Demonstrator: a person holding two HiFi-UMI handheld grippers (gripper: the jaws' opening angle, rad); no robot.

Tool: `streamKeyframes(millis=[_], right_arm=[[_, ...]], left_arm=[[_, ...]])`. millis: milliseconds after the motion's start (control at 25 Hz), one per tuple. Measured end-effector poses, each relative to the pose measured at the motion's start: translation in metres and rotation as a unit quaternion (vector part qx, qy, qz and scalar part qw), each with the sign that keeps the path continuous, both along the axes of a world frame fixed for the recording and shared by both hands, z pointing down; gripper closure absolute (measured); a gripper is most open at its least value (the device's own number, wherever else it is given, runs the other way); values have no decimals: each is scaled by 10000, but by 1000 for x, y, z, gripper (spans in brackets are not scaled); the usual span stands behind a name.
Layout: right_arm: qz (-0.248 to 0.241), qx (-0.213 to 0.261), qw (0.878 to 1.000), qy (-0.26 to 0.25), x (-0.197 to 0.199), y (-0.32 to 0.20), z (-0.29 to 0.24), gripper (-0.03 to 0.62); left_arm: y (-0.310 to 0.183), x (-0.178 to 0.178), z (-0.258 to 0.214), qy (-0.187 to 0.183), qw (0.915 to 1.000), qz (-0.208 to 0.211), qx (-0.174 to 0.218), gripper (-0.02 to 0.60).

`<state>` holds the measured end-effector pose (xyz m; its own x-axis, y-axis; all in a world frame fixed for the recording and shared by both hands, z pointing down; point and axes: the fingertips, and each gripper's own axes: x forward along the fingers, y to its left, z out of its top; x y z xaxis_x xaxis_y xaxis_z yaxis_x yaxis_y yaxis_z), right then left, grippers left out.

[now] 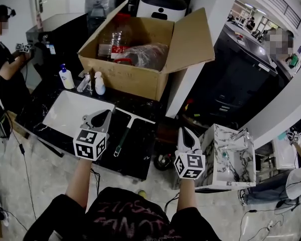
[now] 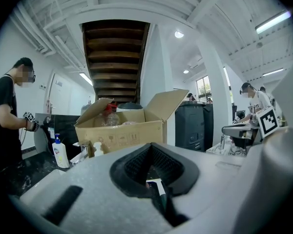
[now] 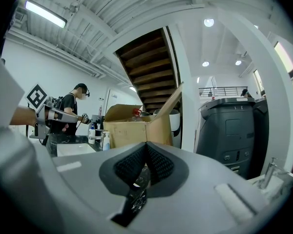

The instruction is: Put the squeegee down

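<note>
The head view looks steeply down from above the person's shoulders onto the black marbled counter (image 1: 140,152), with the left gripper (image 1: 97,114) and right gripper (image 1: 185,130) close below. Each gripper view sits just behind its own jaws (wide-angle, roughly level), facing the open brown cardboard box (image 1: 121,78), which all three views share.

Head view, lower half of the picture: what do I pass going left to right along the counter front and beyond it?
white sink basin → squeegee → right gripper → marble basin. The left gripper is left out because it overlaps the white basin's edge.
</note>
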<state>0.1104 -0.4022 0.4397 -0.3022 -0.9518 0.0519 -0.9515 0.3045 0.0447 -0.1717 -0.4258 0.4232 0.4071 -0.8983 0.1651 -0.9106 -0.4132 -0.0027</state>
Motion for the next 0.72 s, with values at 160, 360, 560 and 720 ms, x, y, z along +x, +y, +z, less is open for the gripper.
streamKeyframes(millis=[160, 360, 560, 720], right_arm=[[18, 31, 10000, 11, 2, 0, -2, 589], [69, 55, 10000, 22, 6, -1, -5, 589], [92, 82, 9999, 28, 7, -1, -7, 589], [98, 90, 9999, 27, 7, -2, -7, 589]], left_arm=[[-1, -1, -2, 42, 10000, 3, 9, 575], [-3, 0, -6, 56, 10000, 18, 36, 575], [-3, -1, -7, 32, 10000, 40, 51, 575], [-4, 0, -8, 52, 9999, 66, 64, 575]])
